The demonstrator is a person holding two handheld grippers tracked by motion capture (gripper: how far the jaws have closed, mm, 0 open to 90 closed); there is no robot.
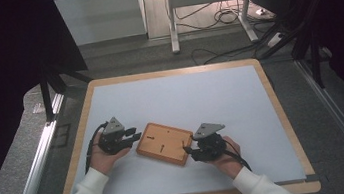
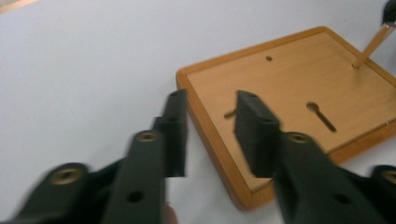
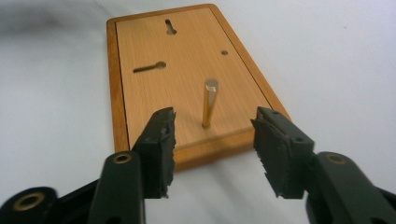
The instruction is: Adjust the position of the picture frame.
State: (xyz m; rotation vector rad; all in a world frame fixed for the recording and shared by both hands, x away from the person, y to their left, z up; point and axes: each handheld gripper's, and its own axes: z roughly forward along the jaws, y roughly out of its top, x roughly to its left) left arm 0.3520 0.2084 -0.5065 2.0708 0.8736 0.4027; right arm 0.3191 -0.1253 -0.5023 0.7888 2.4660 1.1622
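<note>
Both black two-fingered grippers sit low over the pale grey tabletop [image 1: 185, 95], the left gripper [image 2: 210, 123] with fingers narrowly parted over the near edge of the flat rectangular wooden board [image 3: 187, 60], the right gripper [image 3: 212, 140] spread wide. That board lies between them near the tabletop's front. From it a small brass peg [image 3: 208, 102] stands upright, just beyond the right gripper's fingers and untouched.

Both forearms reach in low; the left hand-held gripper [image 1: 132, 134] and right hand-held gripper [image 1: 187, 150] point toward each other, jaws apart.
</note>
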